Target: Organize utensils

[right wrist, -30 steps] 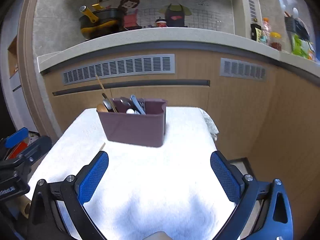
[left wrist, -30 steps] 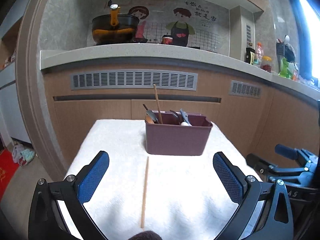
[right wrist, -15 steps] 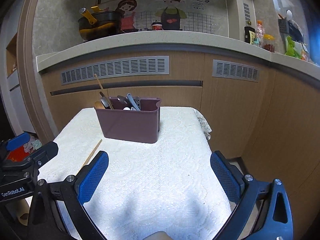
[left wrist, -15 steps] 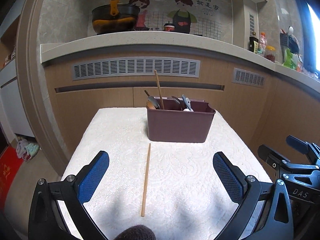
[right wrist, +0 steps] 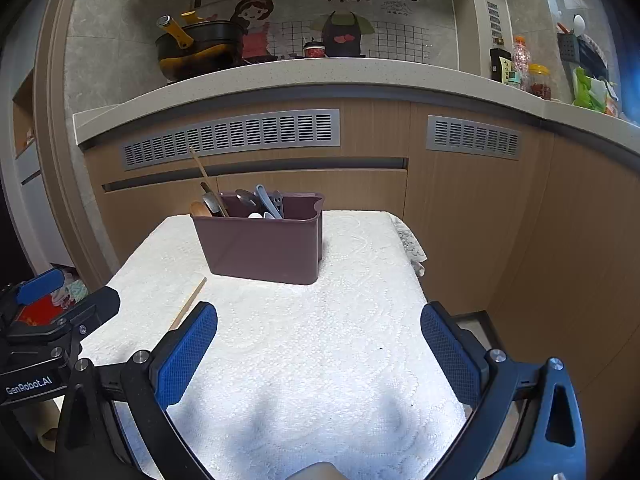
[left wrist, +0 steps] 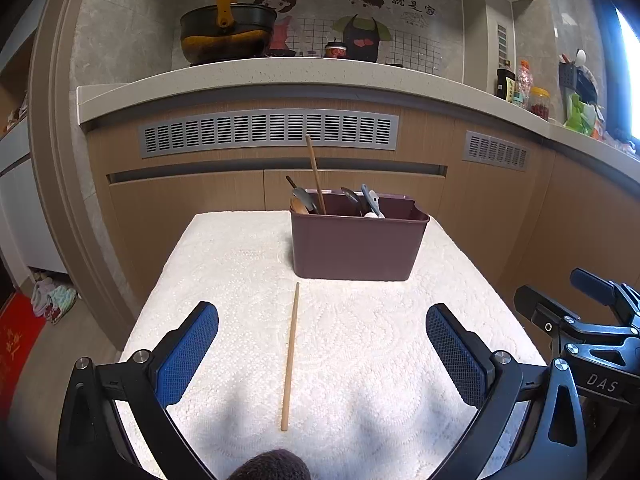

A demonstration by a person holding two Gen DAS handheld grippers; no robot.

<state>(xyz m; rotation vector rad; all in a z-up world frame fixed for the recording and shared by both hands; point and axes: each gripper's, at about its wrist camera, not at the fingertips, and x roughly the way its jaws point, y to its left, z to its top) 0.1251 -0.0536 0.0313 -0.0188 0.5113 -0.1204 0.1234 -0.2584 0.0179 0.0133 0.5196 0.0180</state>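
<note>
One wooden chopstick (left wrist: 290, 356) lies on the white cloth (left wrist: 360, 360) before the maroon utensil bin (left wrist: 356, 246) — light, stiff, likely best pinched mid-shaft — as left gripper (left wrist: 322, 354) and right gripper (right wrist: 319, 354) hover, jaws wide, empty.

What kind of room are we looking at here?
Most likely a home kitchen: a black pot sits on the stone countertop, sauce bottles stand along it, and a utensil caddy rests on a cloth-covered table.
</note>
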